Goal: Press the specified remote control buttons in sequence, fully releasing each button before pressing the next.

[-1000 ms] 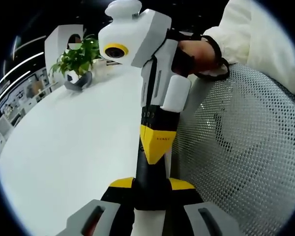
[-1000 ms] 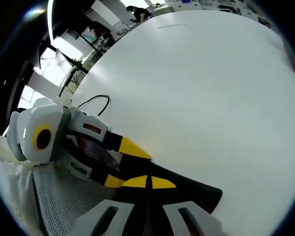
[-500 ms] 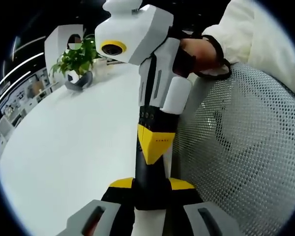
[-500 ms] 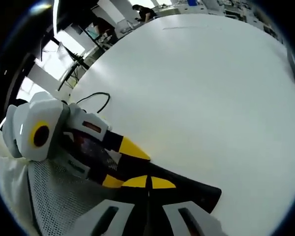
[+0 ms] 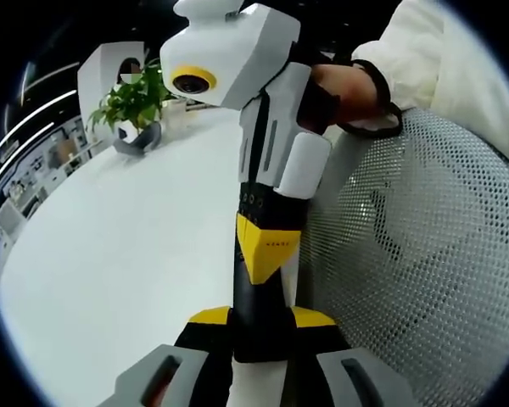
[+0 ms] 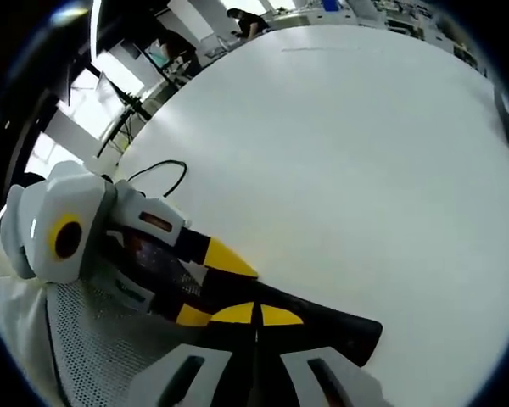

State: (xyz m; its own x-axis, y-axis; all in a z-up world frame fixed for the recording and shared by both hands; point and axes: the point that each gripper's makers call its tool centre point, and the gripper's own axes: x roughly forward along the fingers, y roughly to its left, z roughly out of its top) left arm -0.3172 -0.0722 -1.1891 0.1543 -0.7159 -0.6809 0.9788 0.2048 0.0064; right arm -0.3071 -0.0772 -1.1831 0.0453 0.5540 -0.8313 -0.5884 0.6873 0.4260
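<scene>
Potted plant (image 5: 134, 106), cable (image 6: 157, 174), mesh chair (image 5: 424, 254).

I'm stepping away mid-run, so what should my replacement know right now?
Left gripper: shut on the black remote control, holding it by one end just over the white table.
Right gripper: jaws shut together, and the yellow tip rests on the remote's face, as if pressing.
Nearby: a mesh chair back, a potted plant at the table's far end and a black cable.
Done: cannot tell which buttons have been pressed; the buttons are not readable.
Left: lift off fully, then check the sequence before the next press.
</scene>
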